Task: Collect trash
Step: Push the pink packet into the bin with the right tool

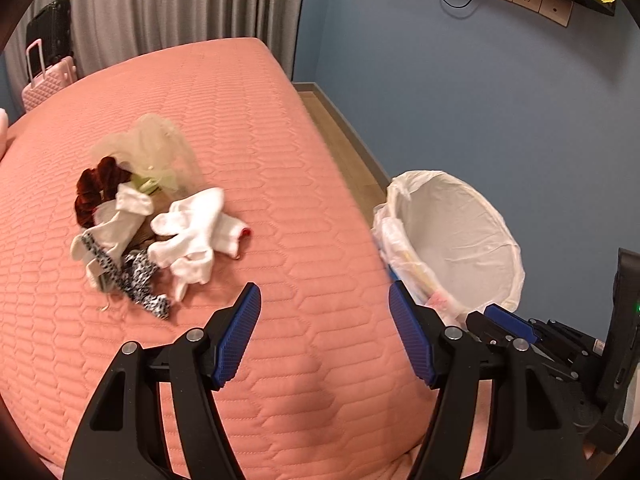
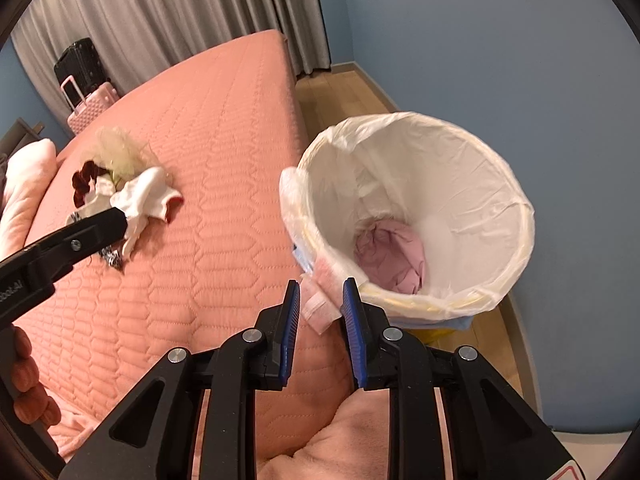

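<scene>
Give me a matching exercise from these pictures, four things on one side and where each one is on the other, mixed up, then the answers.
Things:
1. pink cloth
2. white socks
3. pink suitcase
4. bin bag

Places:
A. lining the bin beside the bed
B. standing past the bed's far end, by the curtain
C. at the bottom of the bin
D. in the pile on the bed

Pairs: 1-C, 2-D, 3-B, 4-A

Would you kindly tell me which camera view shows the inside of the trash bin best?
The right wrist view: it looks down into the trash bin, showing the white liner and a crumpled pink item at the bottom. The left wrist view sees the bin obliquely, its bottom hidden.
</scene>
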The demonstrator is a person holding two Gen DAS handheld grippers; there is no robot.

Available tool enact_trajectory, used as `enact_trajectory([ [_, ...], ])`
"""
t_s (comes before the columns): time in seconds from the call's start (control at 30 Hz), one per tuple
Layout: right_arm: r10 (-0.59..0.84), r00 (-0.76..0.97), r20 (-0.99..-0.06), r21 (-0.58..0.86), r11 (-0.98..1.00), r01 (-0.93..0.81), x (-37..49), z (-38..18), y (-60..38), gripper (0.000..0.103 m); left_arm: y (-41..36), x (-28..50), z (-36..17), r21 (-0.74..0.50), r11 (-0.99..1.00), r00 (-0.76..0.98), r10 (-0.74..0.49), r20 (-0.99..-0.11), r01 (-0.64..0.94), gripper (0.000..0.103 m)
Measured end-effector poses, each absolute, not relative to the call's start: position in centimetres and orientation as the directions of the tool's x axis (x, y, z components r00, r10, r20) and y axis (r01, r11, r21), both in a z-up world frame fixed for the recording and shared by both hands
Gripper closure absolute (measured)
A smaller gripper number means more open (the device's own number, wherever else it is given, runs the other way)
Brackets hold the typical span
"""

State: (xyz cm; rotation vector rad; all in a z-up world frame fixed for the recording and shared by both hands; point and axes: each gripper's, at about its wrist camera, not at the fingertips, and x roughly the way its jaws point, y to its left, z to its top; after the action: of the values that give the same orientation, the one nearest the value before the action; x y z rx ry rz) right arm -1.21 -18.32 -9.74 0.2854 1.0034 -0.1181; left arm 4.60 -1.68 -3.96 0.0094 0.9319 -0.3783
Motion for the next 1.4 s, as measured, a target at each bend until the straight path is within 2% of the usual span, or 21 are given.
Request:
enact_trajectory([
  [0.47,0.078,0.487,-0.870,0.211,0.951,0.224,-1.5,-12.5,-17.0,0.081,1.1,2.6,-5.7,-0.136,0.947,0.528,-0.278,-0.802,0.292,0.039],
  [0.93,0.177,0.428,-0.886,0.312,0.911,0.269,0.5,-16.7,-17.3,0.080,1.0,2.0,-6.3,-0.113,0.947,0.521,-0.262,-0.812,0.299,0.039],
  [1.07,0.183,0.423,-0.887,0.319,0.906,0.277,0.6,-17.1,-17.4,0.074,1.1,2.0,-6.4,-0.113,0.950,0.520,-0.257,-0.814,0.293,0.039],
  [1.17,0.198,0.418,-0.886,0.334,0.900,0.282,0.6,-17.5,-17.5,0.074,1.0,2.1,-6.6,-0.120,0.950,0.512,-0.259,-0.819,0.289,0.039],
  [1.23,0.210,0.418,-0.884,0.345,0.896,0.279,0.7,-17.6,-17.5,0.078,0.9,2.1,-6.5,-0.116,0.949,0.513,-0.259,-0.819,0.293,0.039],
  [1.3,0.211,0.425,-0.880,0.345,0.899,0.269,0.7,-17.4,-17.4,0.090,0.8,2.0,-6.4,-0.111,0.948,0.516,-0.258,-0.816,0.298,0.039],
  [1.4,0.196,0.441,-0.876,0.329,0.910,0.251,0.6,-16.6,-17.0,0.095,0.7,1.9,-6.2,-0.107,0.947,0.521,-0.258,-0.814,0.301,0.039],
])
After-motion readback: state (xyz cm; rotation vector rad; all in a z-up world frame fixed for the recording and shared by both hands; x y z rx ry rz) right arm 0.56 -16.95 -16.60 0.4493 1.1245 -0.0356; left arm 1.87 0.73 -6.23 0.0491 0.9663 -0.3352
